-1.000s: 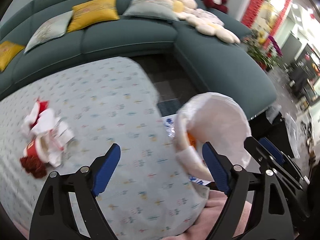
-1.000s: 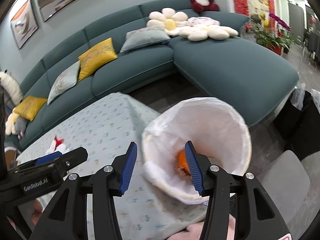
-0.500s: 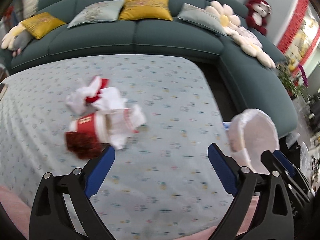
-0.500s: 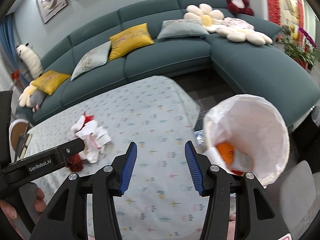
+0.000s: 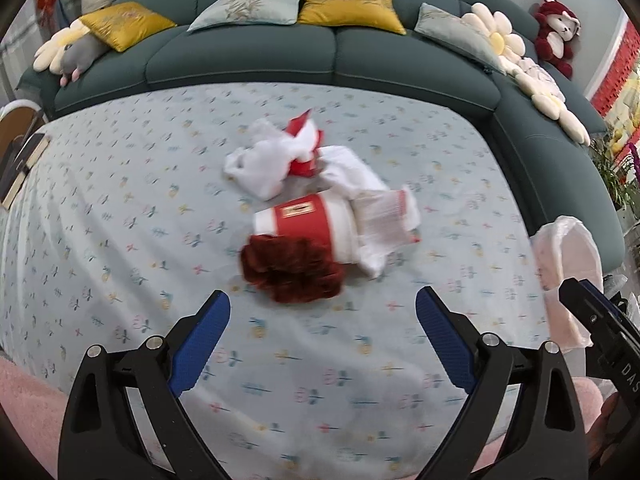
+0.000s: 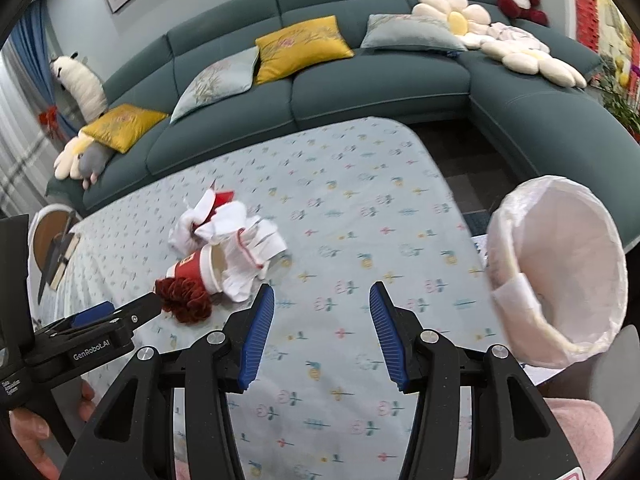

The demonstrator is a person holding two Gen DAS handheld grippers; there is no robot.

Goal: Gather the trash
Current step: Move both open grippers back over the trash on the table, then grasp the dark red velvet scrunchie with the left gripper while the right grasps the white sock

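A heap of trash lies mid-table on the pale flowered cloth (image 5: 120,208): a red-and-white paper cup (image 5: 308,226) on its side, a dark red frilly clump (image 5: 294,274), crumpled white tissues (image 5: 260,170) and a clear plastic cup (image 5: 386,220). My left gripper (image 5: 322,300) hovers just in front of the clump, open wide, nothing between its fingers. My right gripper (image 6: 321,292) is open over bare cloth, right of the heap (image 6: 224,252). A bin with a white liner (image 6: 560,264) stands off the table's right edge; its contents are hidden from here.
A teal corner sofa (image 5: 248,56) with yellow and grey cushions wraps the table's far and right sides. Books (image 6: 60,264) lie at the table's left end. Dark floor (image 6: 460,148) shows between table and sofa. Pink sleeves sit at the lower corners.
Both views have swung left, away from the bin and onto the table. The trash heap now sits centred ahead of the left gripper, whose jaws have spread wider.
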